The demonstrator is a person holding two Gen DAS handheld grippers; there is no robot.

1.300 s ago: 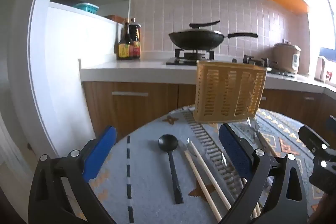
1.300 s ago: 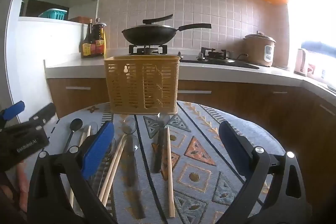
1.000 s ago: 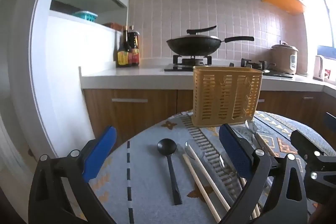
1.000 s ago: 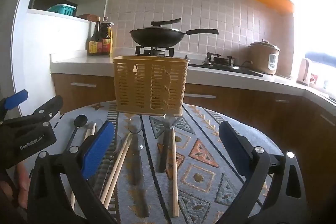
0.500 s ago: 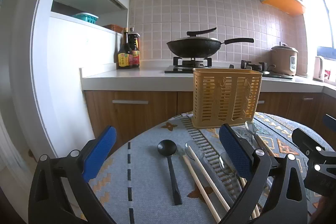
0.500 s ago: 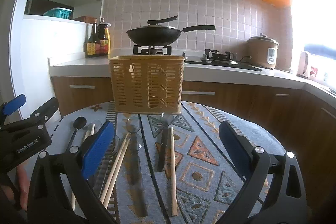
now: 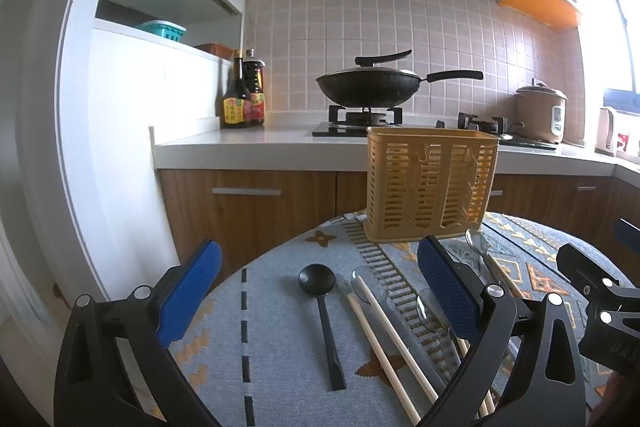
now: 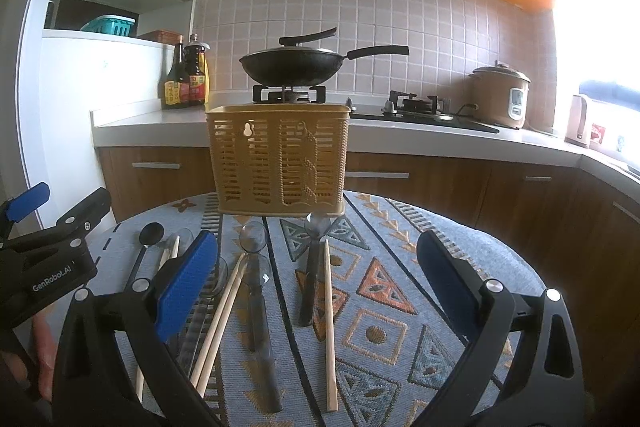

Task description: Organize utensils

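Observation:
An orange slotted utensil basket (image 7: 432,183) (image 8: 278,159) stands upright at the far edge of a round table. In front of it lie a black spoon (image 7: 322,301) (image 8: 146,241), several wooden chopsticks (image 7: 390,337) (image 8: 328,323) and clear plastic spoons (image 8: 254,267) on a patterned cloth. My left gripper (image 7: 320,299) hovers open above the black spoon, holding nothing. My right gripper (image 8: 318,291) is open above the chopsticks and a dark-handled spoon (image 8: 312,267), also holding nothing.
Behind the table runs a kitchen counter (image 7: 260,143) with two sauce bottles (image 7: 244,95), a black wok (image 7: 368,83) on a gas hob and a rice cooker (image 8: 500,97). A white wall (image 7: 120,147) stands left. The table edge (image 8: 532,267) curves close on the right.
Both views have shifted only slightly; the basket sits a little lower and straighter than 1.3 s ago. Both grippers stay open and the utensils have not moved.

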